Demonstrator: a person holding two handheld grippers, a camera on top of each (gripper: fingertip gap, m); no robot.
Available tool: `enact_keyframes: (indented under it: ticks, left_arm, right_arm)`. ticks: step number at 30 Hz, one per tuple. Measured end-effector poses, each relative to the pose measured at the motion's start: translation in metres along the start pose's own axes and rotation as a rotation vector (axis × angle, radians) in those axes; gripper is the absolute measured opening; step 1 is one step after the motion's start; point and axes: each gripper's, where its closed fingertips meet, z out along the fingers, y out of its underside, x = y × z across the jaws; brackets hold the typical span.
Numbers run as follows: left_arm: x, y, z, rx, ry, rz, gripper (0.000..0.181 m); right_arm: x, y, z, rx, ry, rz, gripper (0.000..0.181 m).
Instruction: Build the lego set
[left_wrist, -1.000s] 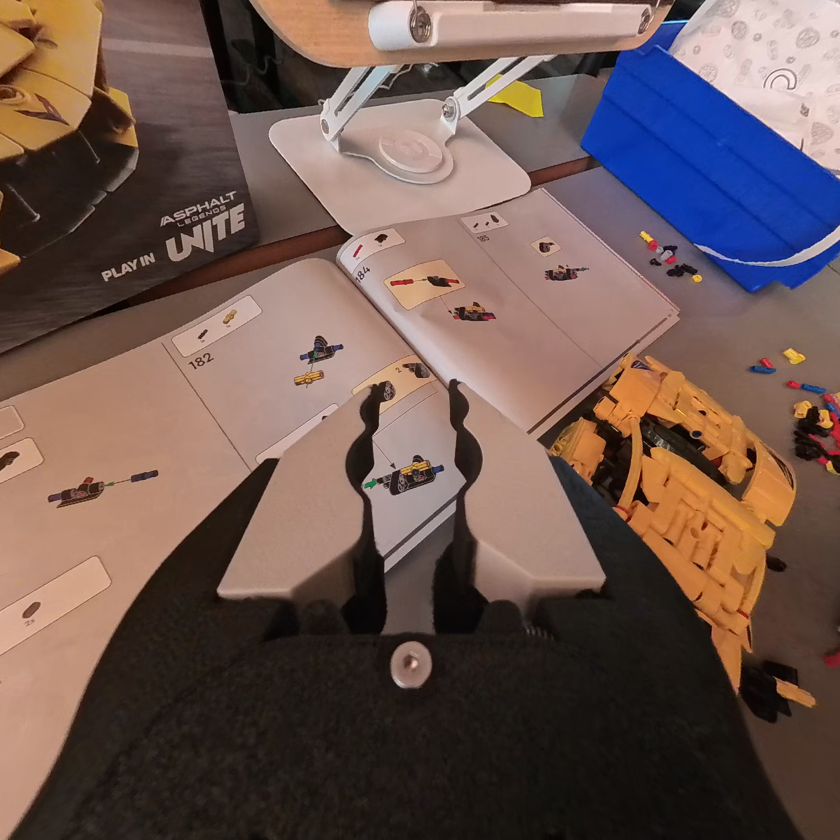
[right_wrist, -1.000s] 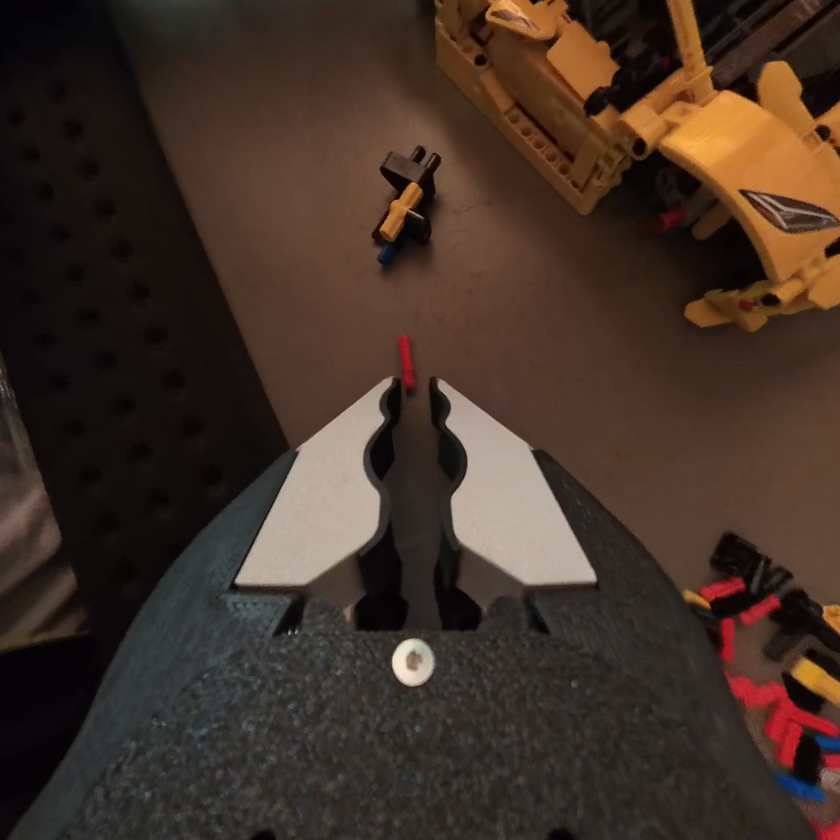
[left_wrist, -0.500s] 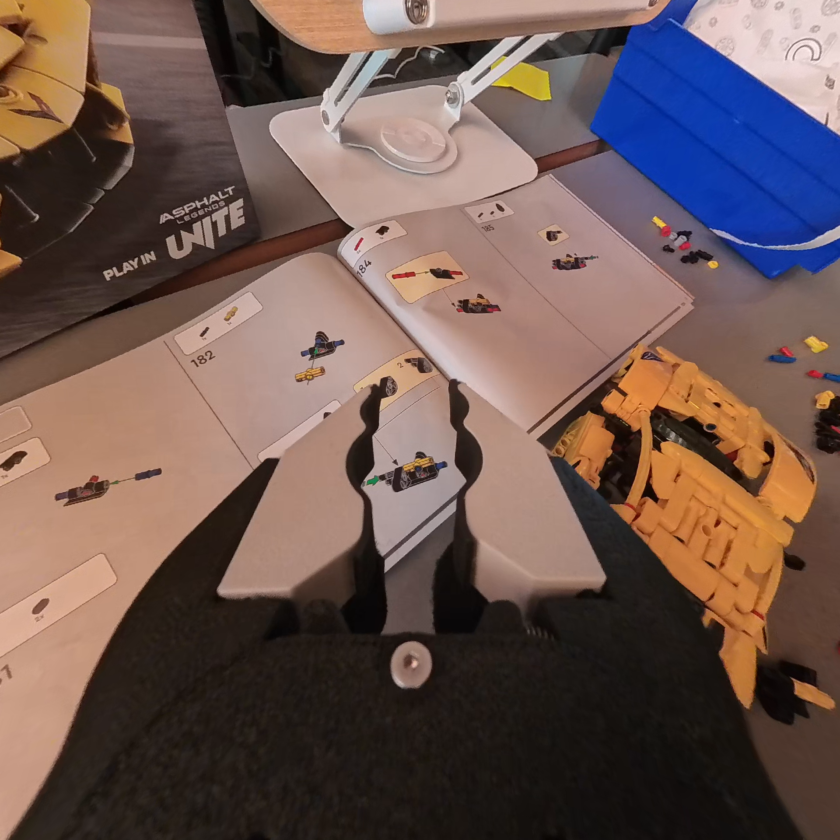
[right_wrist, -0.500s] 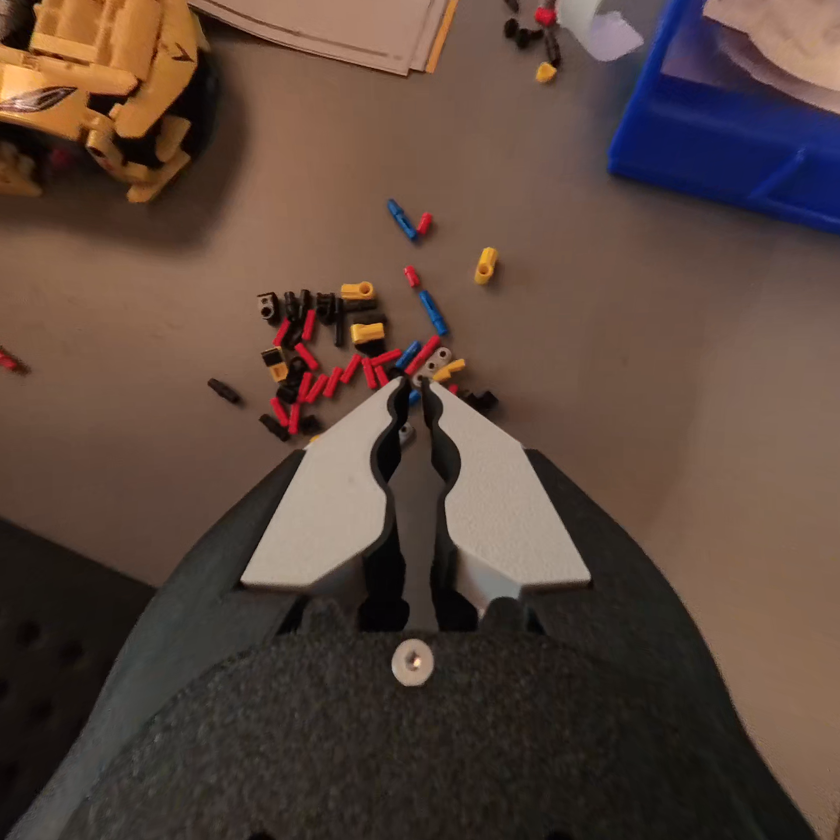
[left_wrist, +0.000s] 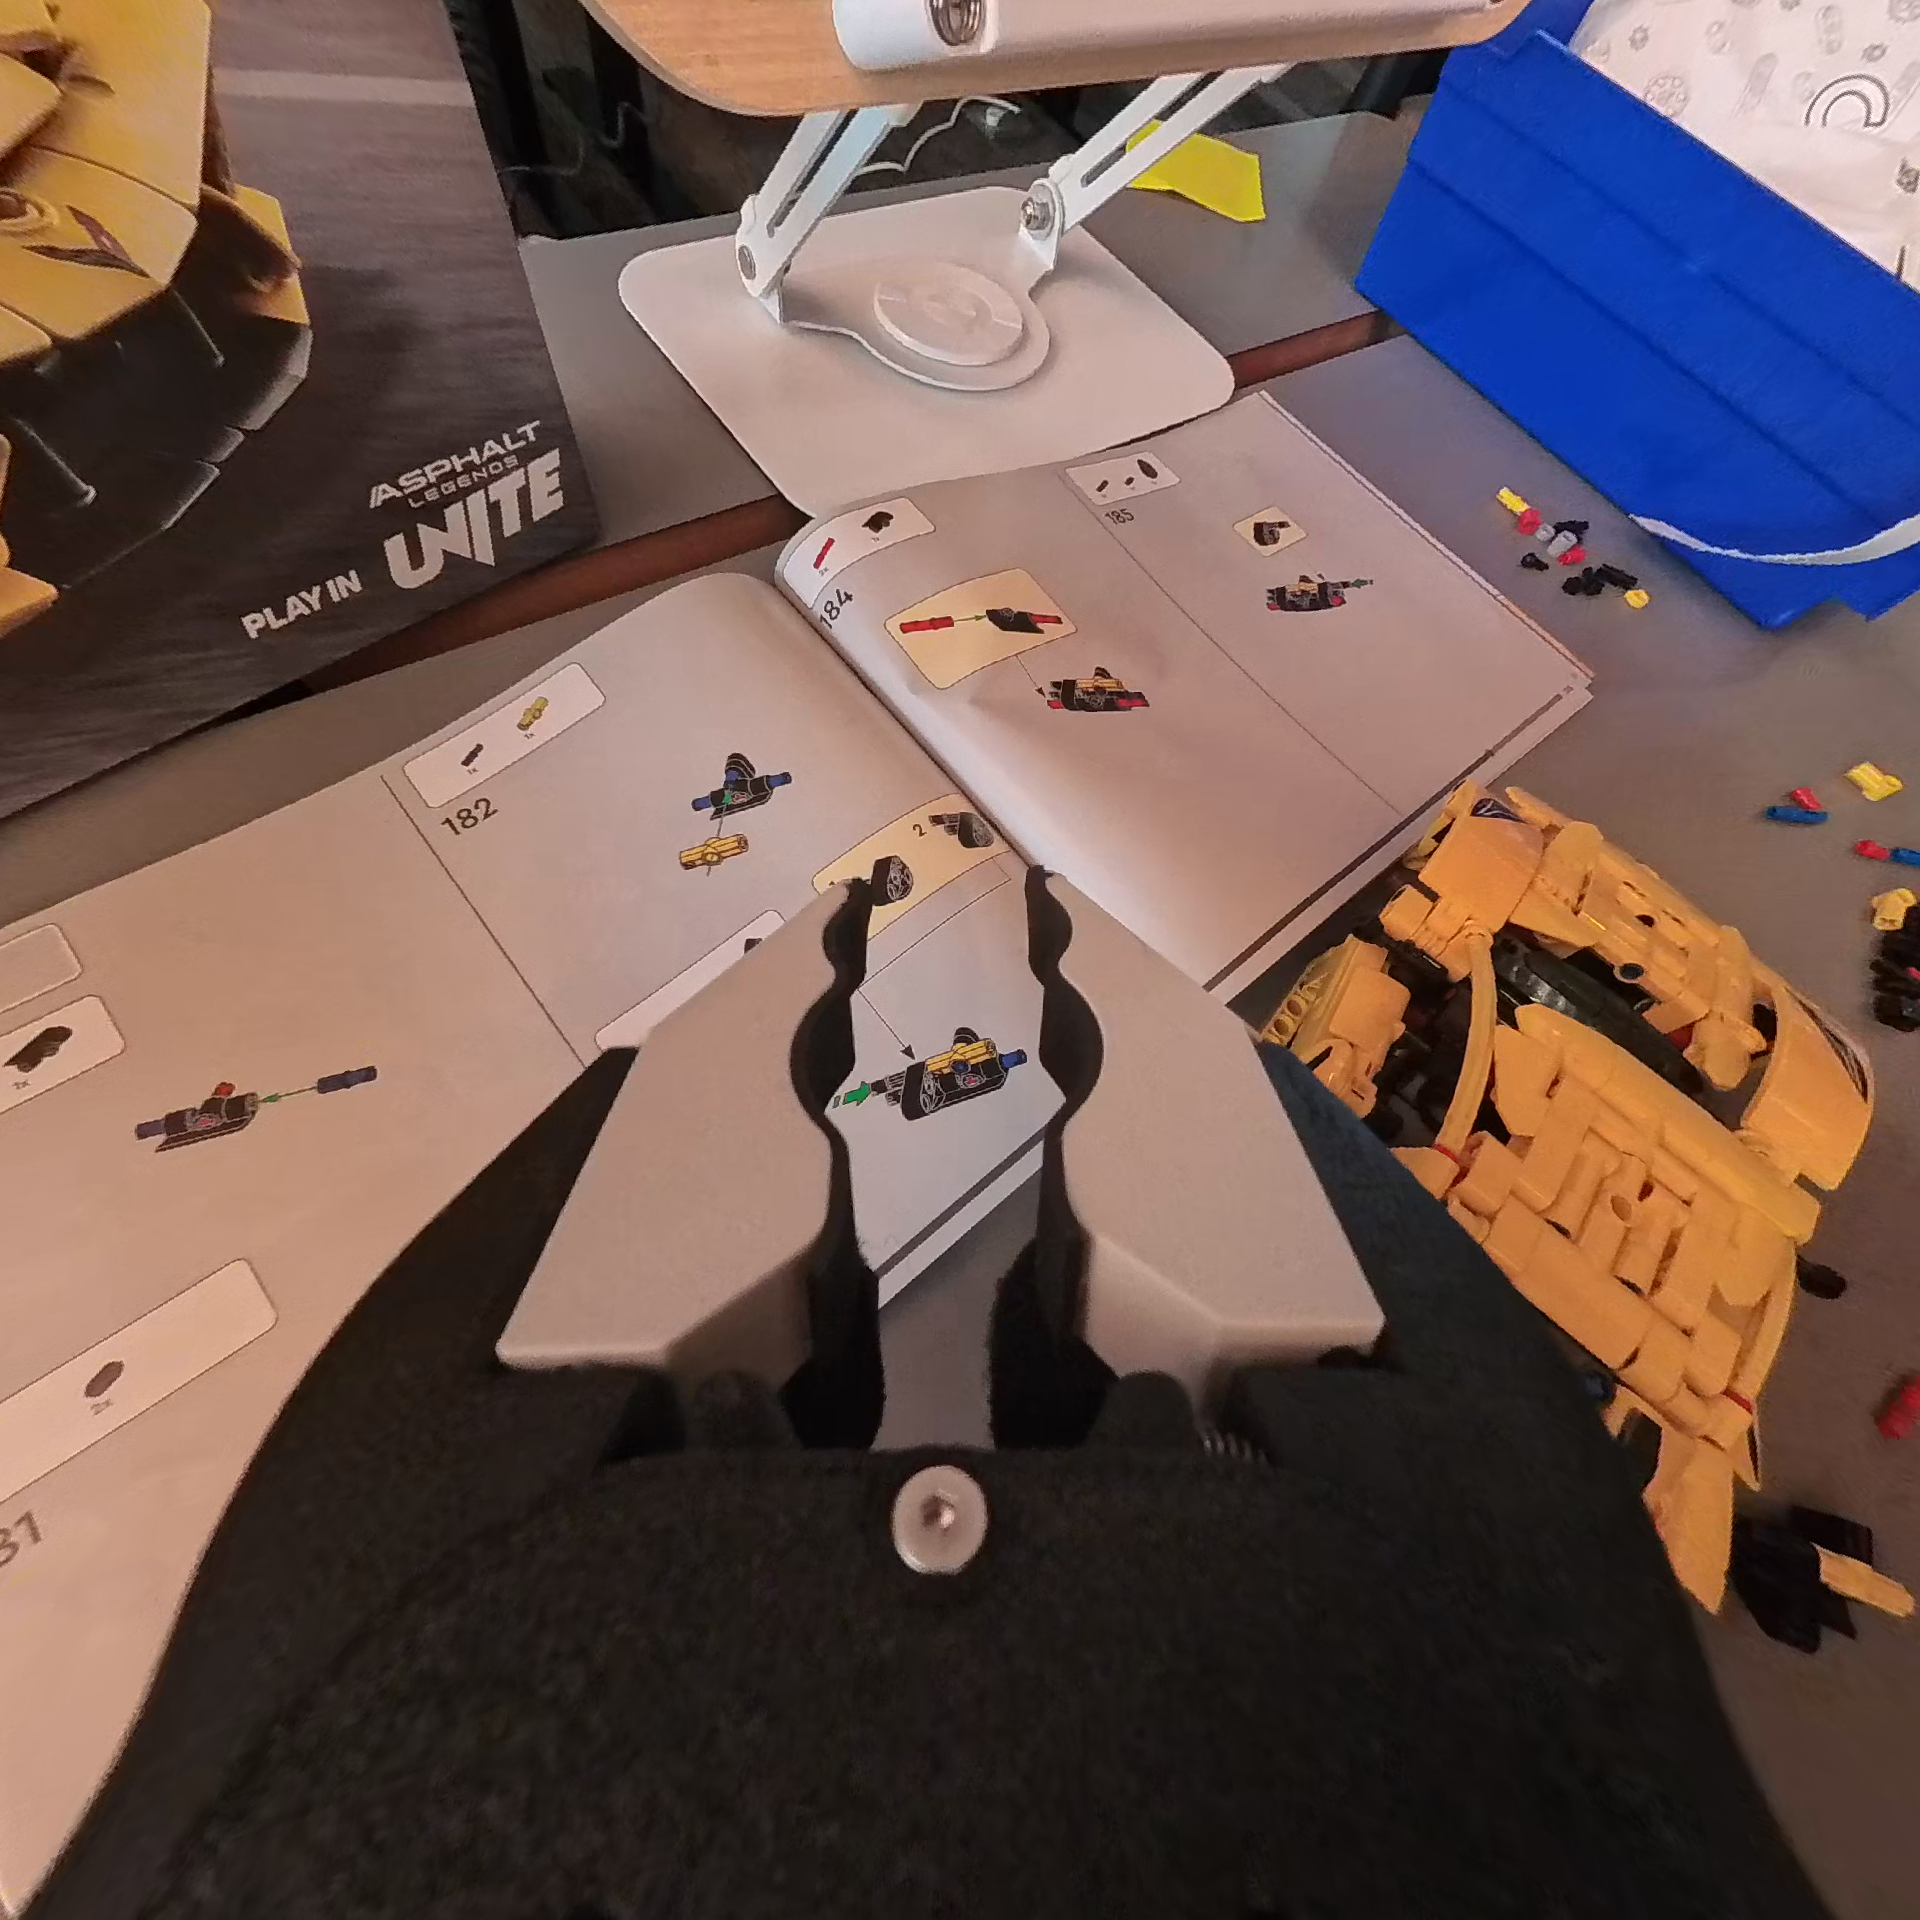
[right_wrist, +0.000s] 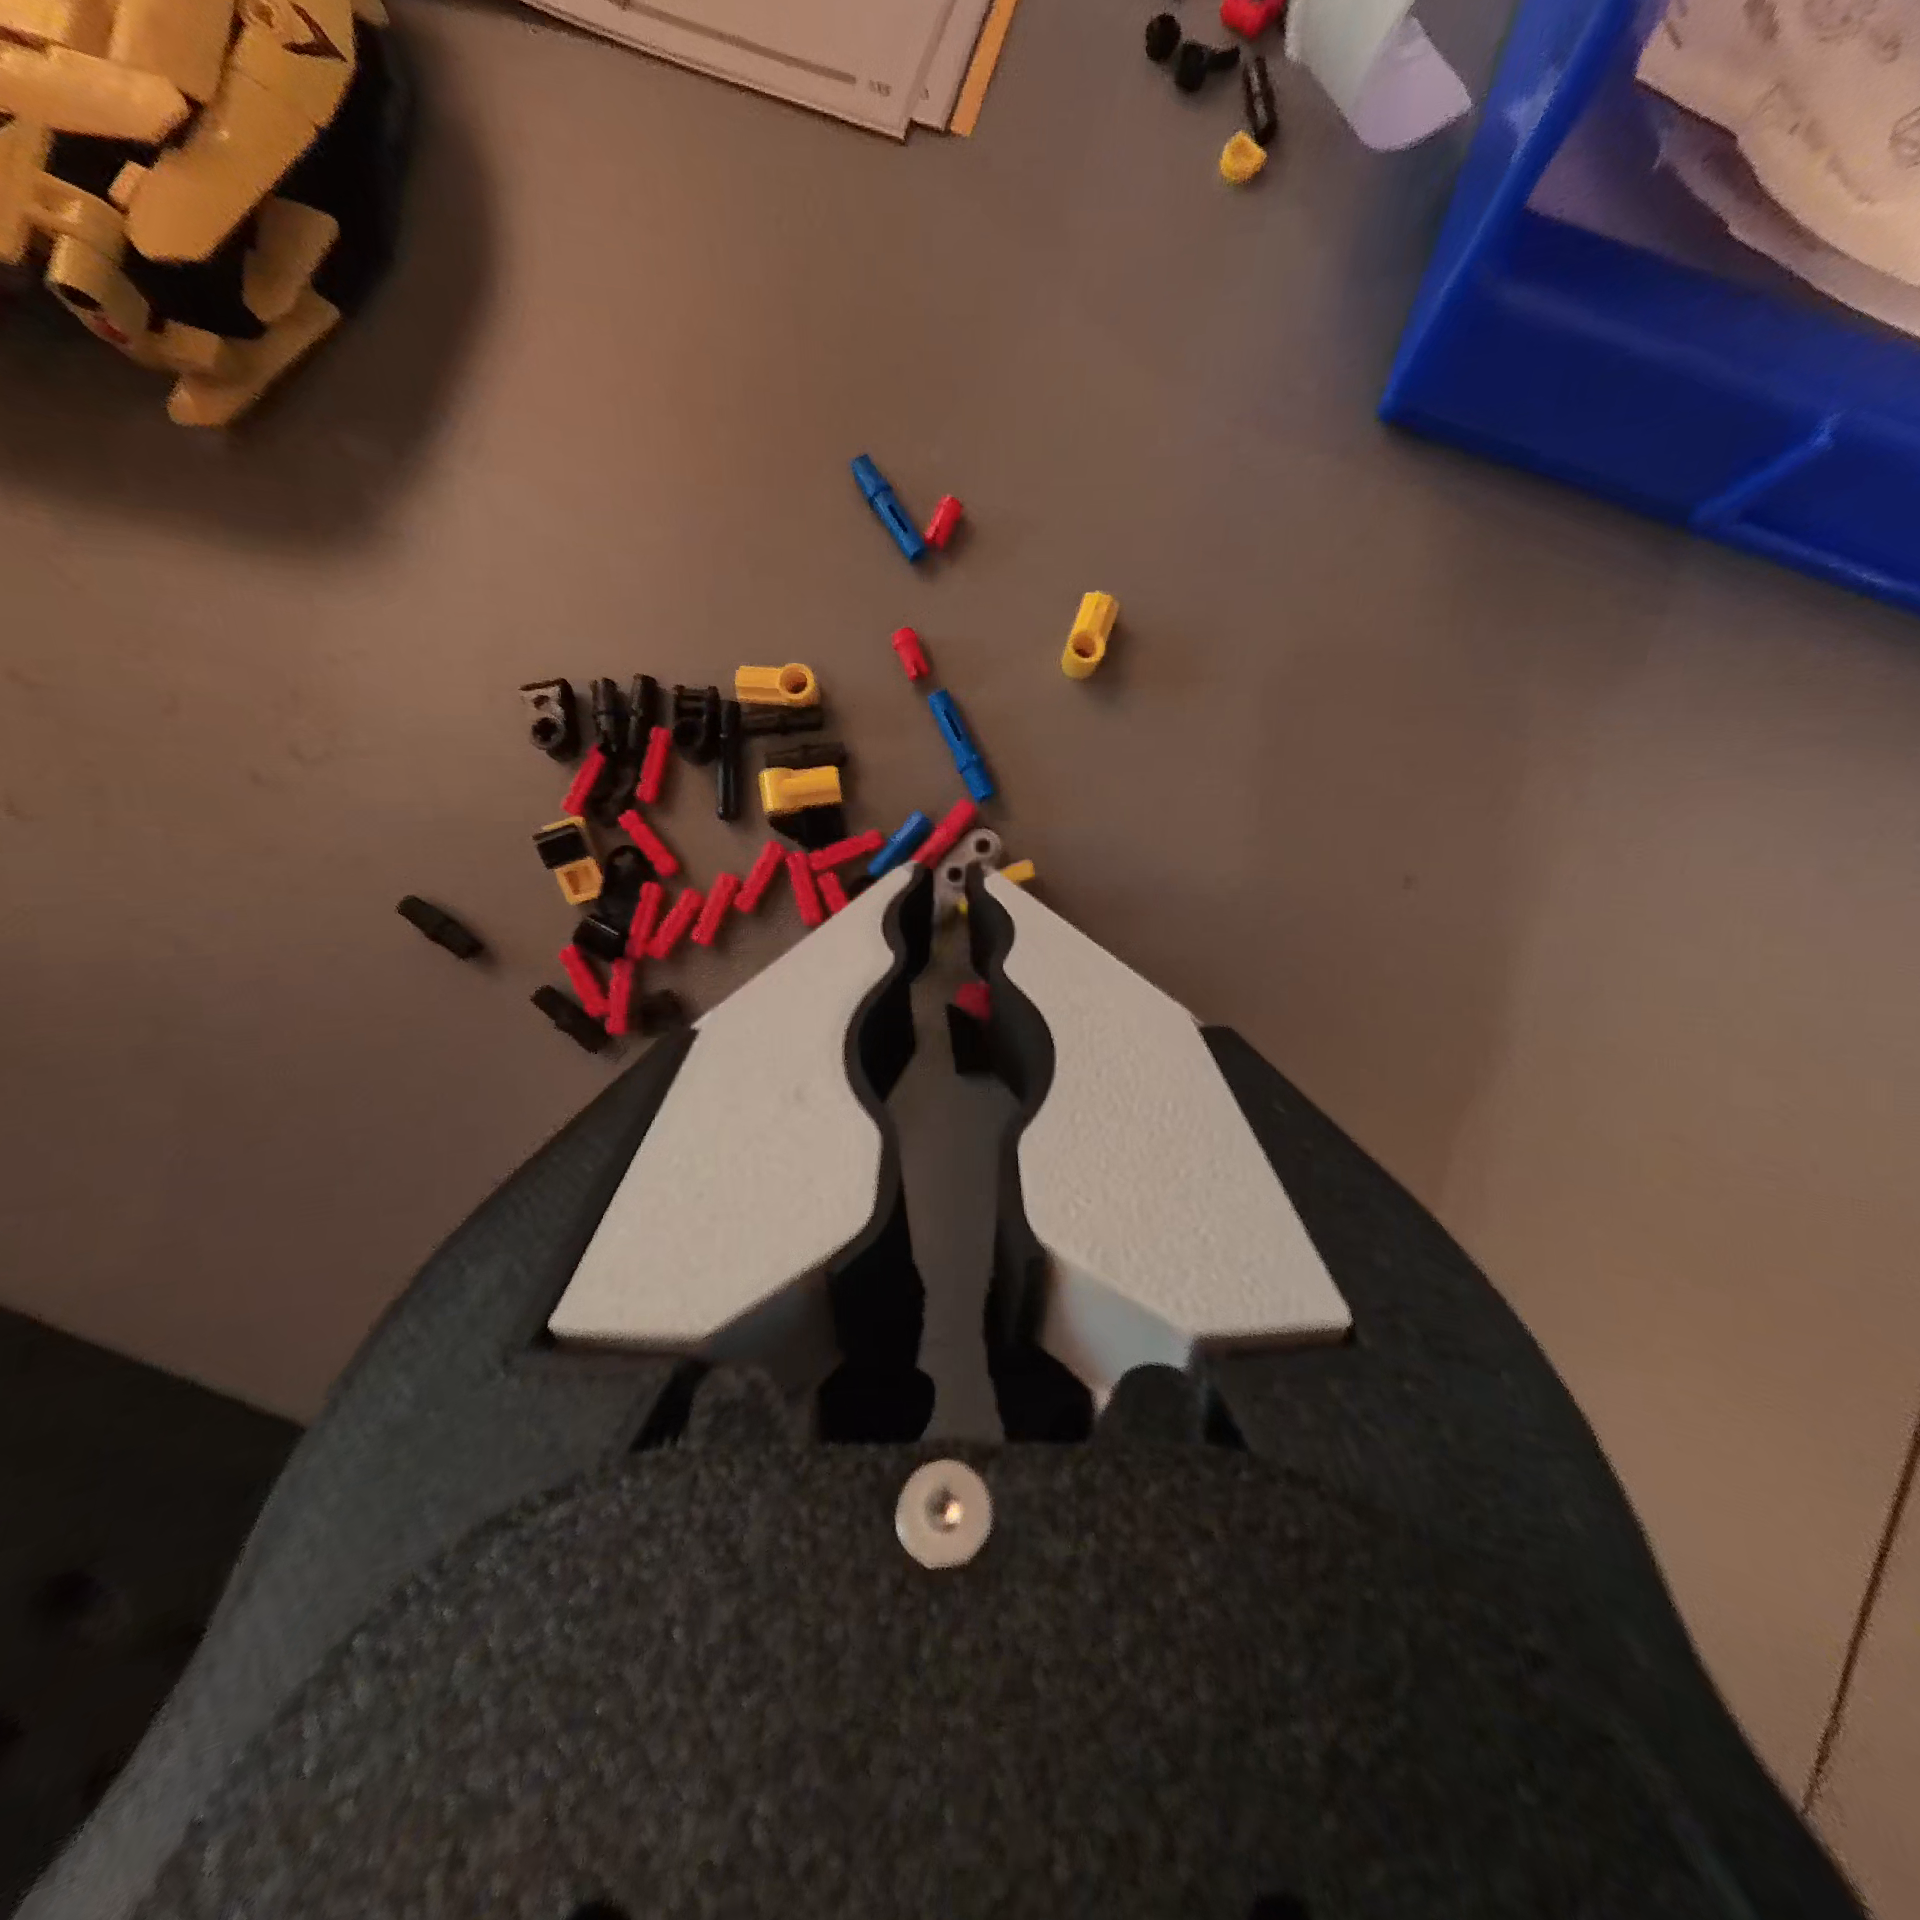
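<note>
In the left wrist view the left tool (left_wrist: 940, 883) hangs above an open instruction booklet (left_wrist: 644, 831) that lies flat on the grey tabletop (left_wrist: 1704, 707); its two fingers stand clearly apart with nothing between them, so this tool is open and empty. To the right of the booklet, touching its lower edge, lies the partly built yellow car (left_wrist: 1579, 1143), and a few loose black and yellow pieces lie just beside its near end. Behind the booklet stands a white stand (left_wrist: 935, 343) with a flat base, at the far left the dark set box (left_wrist: 270, 395), and at the far right a blue bin (left_wrist: 1662, 312) with a few small pieces (left_wrist: 1569, 551) in front of it. In the right wrist view the right tool (right_wrist: 948, 881) points down at a pile of small pieces (right_wrist: 707, 821), red, black, yellow and blue, spread on the tabletop (right_wrist: 1247, 883). Its fingers are nearly together, with only a narrow gap at the tips, and the tips are at the right edge of the pile, close to a small grey piece (right_wrist: 971, 854); I cannot tell if they already grip anything. The yellow car (right_wrist: 156, 187) is at the upper left, well apart from the pile, and the blue bin (right_wrist: 1662, 343) is at the upper right
</note>
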Motion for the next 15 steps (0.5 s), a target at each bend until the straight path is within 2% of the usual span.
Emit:
enact_keyframes:
  ticks: [8, 15]
  left_arm:
    - [0.000, 0.000, 0.000, -0.004, -0.009, 0.012, 0.031]
    - [-0.001, 0.000, -0.001, -0.003, -0.008, 0.007, 0.031]
  right_arm:
    - [0.002, -0.010, 0.010, 0.002, -0.013, 0.039, 0.005]
    - [0.001, -0.004, 0.018, -0.039, -0.035, 0.065, 0.005]
